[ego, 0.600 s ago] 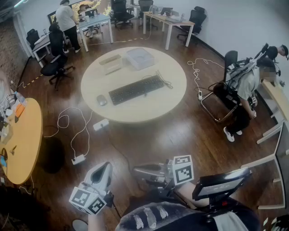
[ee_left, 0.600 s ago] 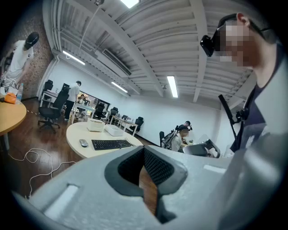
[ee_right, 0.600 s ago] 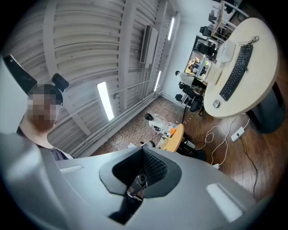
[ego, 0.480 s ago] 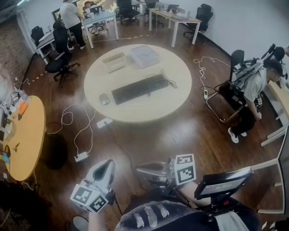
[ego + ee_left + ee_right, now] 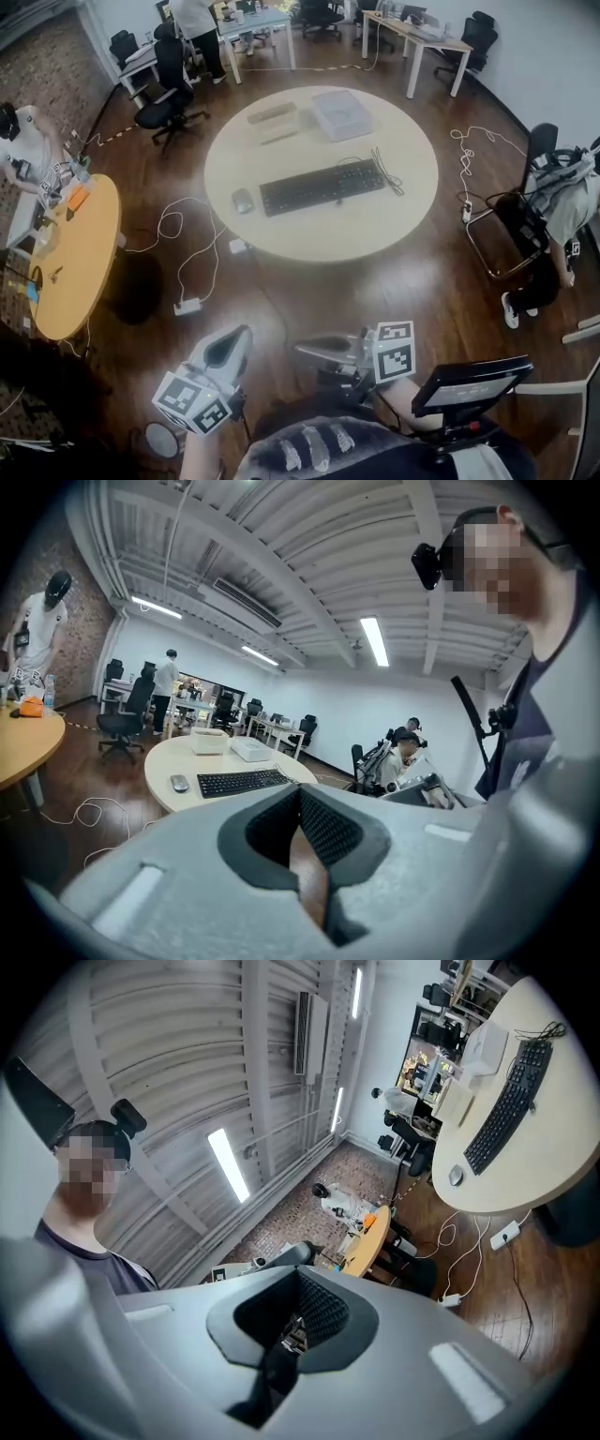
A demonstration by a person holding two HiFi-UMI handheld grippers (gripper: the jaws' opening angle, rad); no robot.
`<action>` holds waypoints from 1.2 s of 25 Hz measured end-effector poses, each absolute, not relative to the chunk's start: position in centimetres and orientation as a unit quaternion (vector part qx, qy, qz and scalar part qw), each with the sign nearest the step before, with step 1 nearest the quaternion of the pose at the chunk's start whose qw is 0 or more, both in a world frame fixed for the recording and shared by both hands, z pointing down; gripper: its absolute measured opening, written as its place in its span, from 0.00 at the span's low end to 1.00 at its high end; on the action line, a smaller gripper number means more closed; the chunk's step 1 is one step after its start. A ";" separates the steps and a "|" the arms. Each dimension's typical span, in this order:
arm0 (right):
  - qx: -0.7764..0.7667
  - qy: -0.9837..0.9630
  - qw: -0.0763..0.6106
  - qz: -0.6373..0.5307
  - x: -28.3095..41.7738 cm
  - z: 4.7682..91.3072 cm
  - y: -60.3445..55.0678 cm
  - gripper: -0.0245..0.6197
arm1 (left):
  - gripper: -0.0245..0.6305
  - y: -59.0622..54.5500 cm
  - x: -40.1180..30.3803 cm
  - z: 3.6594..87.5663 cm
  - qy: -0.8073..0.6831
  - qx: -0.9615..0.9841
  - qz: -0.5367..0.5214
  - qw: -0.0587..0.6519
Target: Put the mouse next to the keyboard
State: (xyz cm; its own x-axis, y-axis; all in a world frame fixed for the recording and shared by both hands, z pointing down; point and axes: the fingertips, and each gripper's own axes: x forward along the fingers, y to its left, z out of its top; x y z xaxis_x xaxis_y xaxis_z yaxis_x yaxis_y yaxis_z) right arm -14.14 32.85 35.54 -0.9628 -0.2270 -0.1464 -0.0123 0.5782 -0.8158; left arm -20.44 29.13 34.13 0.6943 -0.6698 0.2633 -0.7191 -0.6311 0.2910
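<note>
A grey mouse (image 5: 243,200) lies on the round cream table (image 5: 394,225), a little left of the black keyboard (image 5: 322,186). Both also show small in the left gripper view, the mouse (image 5: 178,783) left of the keyboard (image 5: 242,781), and in the right gripper view, the mouse (image 5: 456,1177) and keyboard (image 5: 507,1104). My left gripper (image 5: 228,343) and right gripper (image 5: 309,352) are held close to my body, well short of the table. Both are shut with nothing between their jaws.
On the table's far side lie a white box (image 5: 340,113) and flat pale items (image 5: 273,114). Cables and a power strip (image 5: 188,306) trail on the wooden floor. An orange-topped table (image 5: 80,272) stands at left. A person (image 5: 561,220) bends by a chair at right.
The view has shifted: the round table now sits further right and slightly lower in the head view. Both grippers stay shut near my body, sitting a little lower in the frame.
</note>
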 end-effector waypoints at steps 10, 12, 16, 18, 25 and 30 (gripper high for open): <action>-0.058 0.886 0.108 -0.448 -12.3 36.3 31.0 0.04 | 0.04 27.1 -19.2 34.1 -0.403 0.894 0.073 0.178; -0.062 0.886 0.112 -0.446 -12.2 36.2 30.5 0.04 | 0.04 26.5 -19.0 34.1 -0.396 0.899 0.073 0.173; -0.084 0.888 0.106 -0.439 -12.5 36.2 29.6 0.04 | 0.04 24.9 -19.4 34.7 -0.384 0.904 0.067 0.178; -0.103 0.886 0.101 -0.440 -12.4 36.7 29.0 0.04 | 0.04 23.8 -19.6 35.0 -0.375 0.908 0.060 0.179; -0.139 0.886 0.094 -0.431 -15.5 36.3 25.6 0.04 | 0.04 19.8 -22.5 34.5 -0.347 0.921 0.027 0.178; -0.140 0.908 0.058 -0.391 -21.0 34.9 23.4 0.04 | 0.04 16.9 -26.8 34.1 -0.339 0.924 0.011 0.176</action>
